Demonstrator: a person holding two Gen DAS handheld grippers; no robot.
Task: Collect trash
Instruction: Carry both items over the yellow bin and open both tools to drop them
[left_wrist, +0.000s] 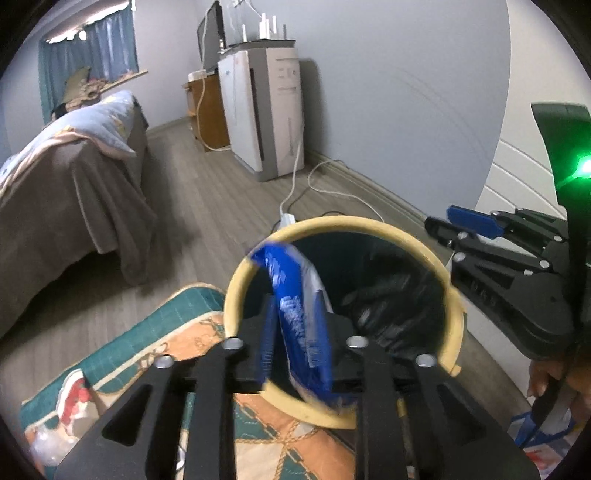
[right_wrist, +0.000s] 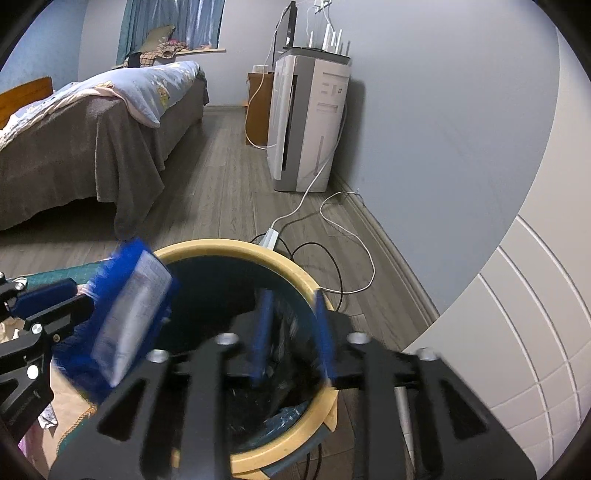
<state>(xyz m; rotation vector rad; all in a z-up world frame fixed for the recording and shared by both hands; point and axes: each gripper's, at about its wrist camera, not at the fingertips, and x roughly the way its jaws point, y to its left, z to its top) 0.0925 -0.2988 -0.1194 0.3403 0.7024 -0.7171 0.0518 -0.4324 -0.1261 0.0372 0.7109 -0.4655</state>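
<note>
A round trash bin with a yellow rim (left_wrist: 456, 295) and a black liner stands on the floor; it also shows in the right wrist view (right_wrist: 288, 269). My left gripper (left_wrist: 301, 325) is shut on a blue and white wrapper (left_wrist: 299, 306) and holds it over the bin's near left rim. The wrapper (right_wrist: 129, 325) shows blurred at the left of the right wrist view, in the left gripper (right_wrist: 79, 301). My right gripper (right_wrist: 291, 339) is open and empty above the bin's mouth, and it shows at the right of the left wrist view (left_wrist: 454, 225).
A patterned teal and orange mat (left_wrist: 166, 332) lies left of the bin with a clear plastic bottle (left_wrist: 48, 446) on it. A power strip (right_wrist: 269, 238) and cables lie behind the bin. A bed (right_wrist: 92, 140), an air purifier (right_wrist: 306, 125) and a white cabinet (right_wrist: 517, 332) surround the floor.
</note>
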